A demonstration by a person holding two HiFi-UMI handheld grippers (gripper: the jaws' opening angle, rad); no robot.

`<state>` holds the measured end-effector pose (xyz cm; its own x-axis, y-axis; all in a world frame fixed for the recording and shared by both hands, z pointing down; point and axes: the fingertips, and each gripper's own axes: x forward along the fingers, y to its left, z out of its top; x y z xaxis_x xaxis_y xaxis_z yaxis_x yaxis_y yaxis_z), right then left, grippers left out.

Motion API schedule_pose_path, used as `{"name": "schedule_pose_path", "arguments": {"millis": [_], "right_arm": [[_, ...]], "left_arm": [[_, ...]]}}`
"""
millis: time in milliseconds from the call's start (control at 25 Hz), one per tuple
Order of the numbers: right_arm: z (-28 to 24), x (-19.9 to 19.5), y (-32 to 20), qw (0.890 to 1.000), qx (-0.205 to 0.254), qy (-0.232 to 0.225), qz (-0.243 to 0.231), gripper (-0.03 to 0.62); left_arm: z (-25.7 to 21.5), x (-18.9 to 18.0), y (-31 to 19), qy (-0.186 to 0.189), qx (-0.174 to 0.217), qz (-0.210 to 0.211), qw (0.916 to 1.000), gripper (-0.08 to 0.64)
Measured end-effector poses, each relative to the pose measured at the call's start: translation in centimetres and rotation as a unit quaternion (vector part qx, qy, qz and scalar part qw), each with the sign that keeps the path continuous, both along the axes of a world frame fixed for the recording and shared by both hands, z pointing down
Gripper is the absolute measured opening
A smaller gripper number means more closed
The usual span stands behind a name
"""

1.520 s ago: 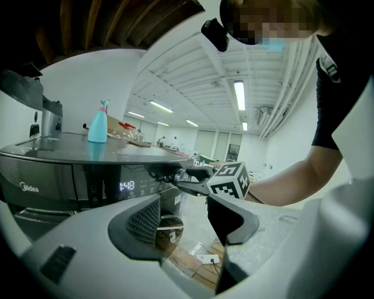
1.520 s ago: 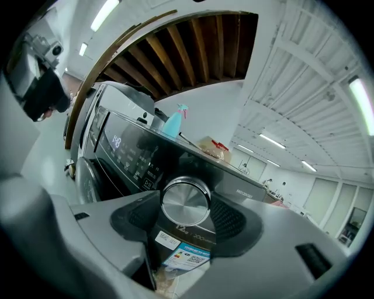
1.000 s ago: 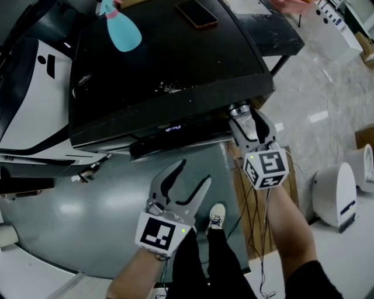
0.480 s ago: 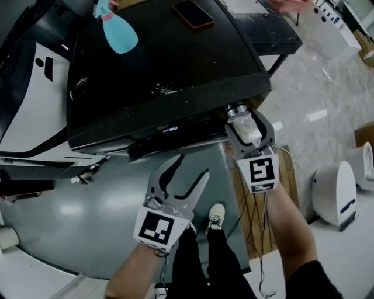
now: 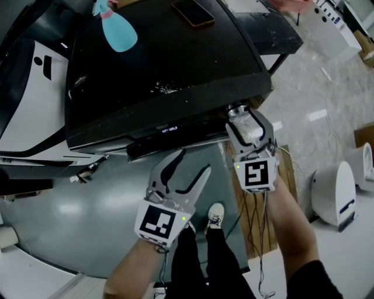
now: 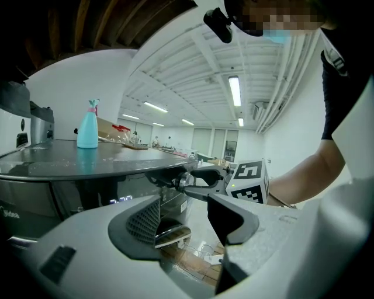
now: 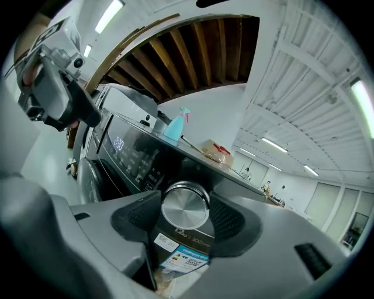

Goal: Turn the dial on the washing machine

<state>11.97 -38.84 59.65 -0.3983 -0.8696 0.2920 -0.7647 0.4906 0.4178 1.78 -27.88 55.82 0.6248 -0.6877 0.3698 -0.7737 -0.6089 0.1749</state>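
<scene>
The black washing machine (image 5: 163, 64) fills the upper head view, and its silver dial (image 5: 236, 109) sits at the right end of the front panel. My right gripper (image 5: 241, 114) reaches up to it, one jaw on each side. In the right gripper view the dial (image 7: 185, 205) lies between the ribbed pads (image 7: 142, 217), which rest against its rim. These jaws have just been closing with the dial between them. My left gripper (image 5: 193, 161) hangs open and empty before the grey door (image 5: 87, 210). The left gripper view shows its pads (image 6: 145, 222) apart, with the right gripper (image 6: 196, 178) on the dial beyond.
A blue spray bottle (image 5: 120, 32) and a phone (image 5: 194, 13) lie on the machine's top. The lit display (image 5: 168, 128) glows on the front panel. Cables and a wooden board (image 5: 252, 204) lie on the floor under my right arm. A white device (image 5: 336, 195) stands at the right.
The right gripper has rolled about its own axis at the dial, so its marker cube now faces me squarely. The left gripper has barely shifted.
</scene>
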Motion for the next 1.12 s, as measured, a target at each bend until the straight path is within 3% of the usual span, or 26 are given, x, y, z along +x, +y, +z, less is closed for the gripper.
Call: {"name": "schedule_pose_path", "arguments": {"millis": [280, 480, 560, 1120], "right_arm": [[0.0, 0.3, 0.0, 0.997, -0.038, -0.069, 0.022, 0.252], [-0.1, 1.1, -0.5, 0.975, -0.079, -0.206, 0.029, 0.252], [0.0, 1.3, -0.6, 0.968, -0.086, -0.234, 0.031, 0.252], [-2.0, 1.0, 0.8, 0.977, -0.065, -0.204, 0.017, 0.261]], "left_arm": [[0.1, 0.4, -0.1, 0.003, 0.000, 0.004, 1.0000, 0.233], [0.5, 0.3, 0.1, 0.003, -0.001, 0.006, 1.0000, 0.233], [0.5, 0.3, 0.2, 0.004, -0.002, 0.005, 1.0000, 0.233], [-0.7, 0.4, 1.3, 0.002, 0.000, 0.001, 1.0000, 0.233]]}}
